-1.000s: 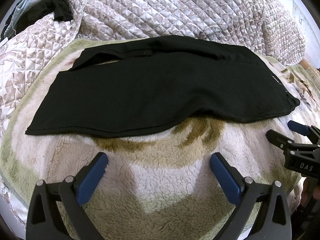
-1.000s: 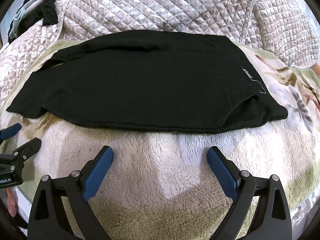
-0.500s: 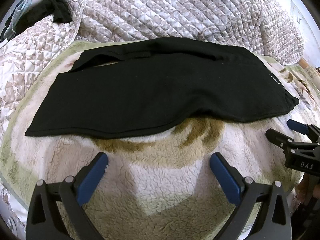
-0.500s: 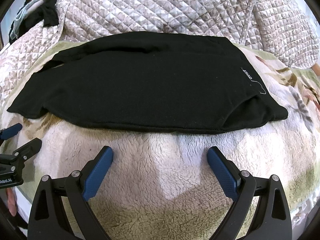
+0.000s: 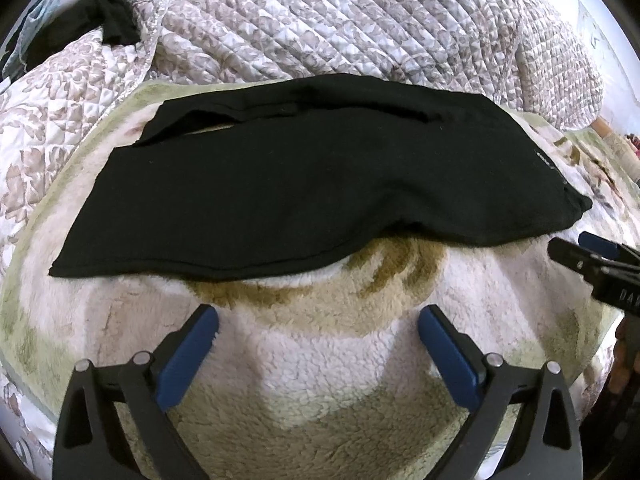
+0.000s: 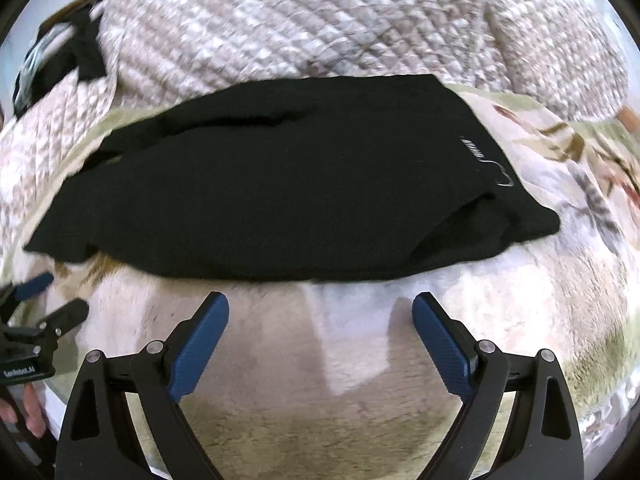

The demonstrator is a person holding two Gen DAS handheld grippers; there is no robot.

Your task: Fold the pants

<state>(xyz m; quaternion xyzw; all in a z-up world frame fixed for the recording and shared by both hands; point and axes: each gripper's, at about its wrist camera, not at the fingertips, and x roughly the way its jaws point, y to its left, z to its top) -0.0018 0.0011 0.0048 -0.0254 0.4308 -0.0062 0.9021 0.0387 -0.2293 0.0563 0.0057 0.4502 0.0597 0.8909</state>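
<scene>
A quilted bedspread [image 5: 340,20] fills the far side of the bed and rises in a mound behind everything, its right end cut off by the lens rim. In front of it a fleecy cream blanket [image 5: 320,360] with tan and green patterns spreads toward me, and the strip of it between my fingers and the cloth is bare, with more open fleece off to the right in my right wrist view. The black pants [image 5: 312,184] lie flat across that blanket, stretched left to right, already doubled leg over leg; the leg ends point left and the waist end sits at the right, where a small white logo [image 6: 470,148] shows, too blurred to read. Along the far edge a sliver of blanket shows through a gap between the layers. My right view is smeared with motion, so its seams and folds are hard to make out. A dark garment [image 5: 116,24] sits at the far left corner, partly cut off. My left gripper [image 5: 318,320] hovers near the pants' front hem, fingers spread wide and holding nothing. My right gripper [image 6: 320,308] hangs just short of the same hem nearer the waist, fingers likewise spread apart and empty.
</scene>
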